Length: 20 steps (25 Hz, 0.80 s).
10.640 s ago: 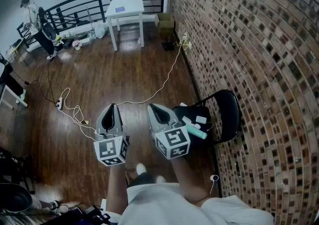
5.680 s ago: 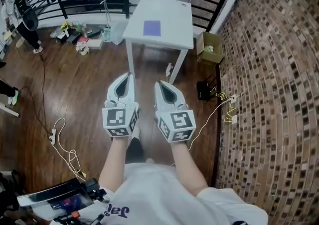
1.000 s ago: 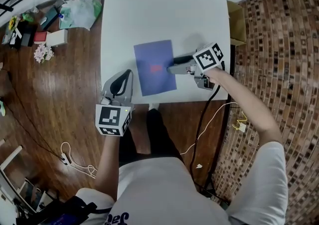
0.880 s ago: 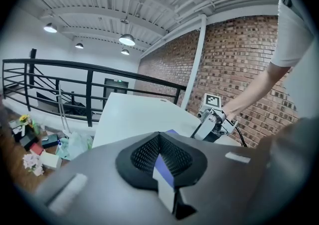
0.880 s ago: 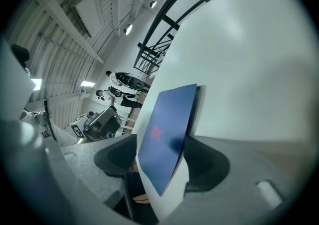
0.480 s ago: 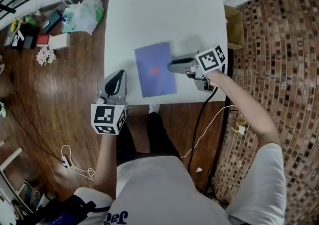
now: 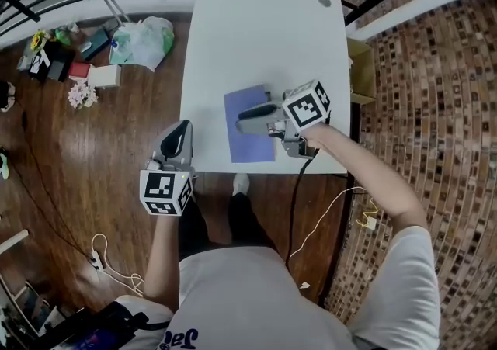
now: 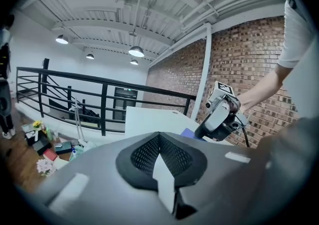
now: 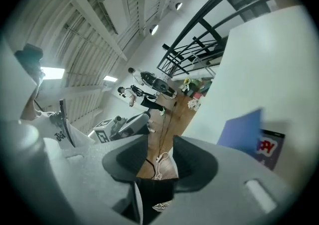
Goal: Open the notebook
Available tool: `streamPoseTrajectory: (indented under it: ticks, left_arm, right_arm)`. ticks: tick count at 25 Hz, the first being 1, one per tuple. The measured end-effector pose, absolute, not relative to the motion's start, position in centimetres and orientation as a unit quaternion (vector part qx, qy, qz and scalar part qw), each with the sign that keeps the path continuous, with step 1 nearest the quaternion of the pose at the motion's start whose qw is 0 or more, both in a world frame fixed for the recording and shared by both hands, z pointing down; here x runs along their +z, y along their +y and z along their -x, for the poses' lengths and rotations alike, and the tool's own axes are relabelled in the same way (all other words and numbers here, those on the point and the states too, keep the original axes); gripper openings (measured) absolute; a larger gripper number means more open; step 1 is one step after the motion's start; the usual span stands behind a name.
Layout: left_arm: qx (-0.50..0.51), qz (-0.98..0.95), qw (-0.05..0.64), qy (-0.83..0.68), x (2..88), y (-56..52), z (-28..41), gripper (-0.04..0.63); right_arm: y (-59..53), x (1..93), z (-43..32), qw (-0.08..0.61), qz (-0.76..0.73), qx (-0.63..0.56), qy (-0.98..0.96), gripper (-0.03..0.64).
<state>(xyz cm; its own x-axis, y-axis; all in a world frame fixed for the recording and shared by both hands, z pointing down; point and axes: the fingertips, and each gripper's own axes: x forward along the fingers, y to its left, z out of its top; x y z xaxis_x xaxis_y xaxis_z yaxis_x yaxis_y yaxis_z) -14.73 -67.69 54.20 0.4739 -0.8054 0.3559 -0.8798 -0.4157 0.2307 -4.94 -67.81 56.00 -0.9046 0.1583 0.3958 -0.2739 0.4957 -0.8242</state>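
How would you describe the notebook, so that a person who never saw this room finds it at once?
Find the white table standing beside the brick wall. Near its front edge, the one closest to the person, lies the notebook. It is a flat purple-blue rectangle, the only coloured thing on that white top.

Even overhead light from round pendant ceiling lamps. White rectangular table top nearly blown out, shadows soft. 2 gripper views: heavy fisheye, black vignette corners, near foreground defocused. Purple-blue notebook cover edge smeared.
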Motion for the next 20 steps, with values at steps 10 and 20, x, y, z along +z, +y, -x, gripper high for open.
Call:
streamPoseTrajectory:
  ticks: [10, 20]
  left_arm:
    - [0.088, -0.827, 0.198, -0.518, 53.5, -66.4, 19.1, 0.017]
    - [0.107, -0.845, 0.219, -0.476, 56.5, -65.8, 15.2, 0.017]
  right_arm:
    - [-70.0, 62.8, 0.7, 0.281, -0.134, 0.475, -0.823, 0.143]
    - [-70.1, 70.1, -9.3, 0.324, -0.233, 0.5, -0.769, 0.26]
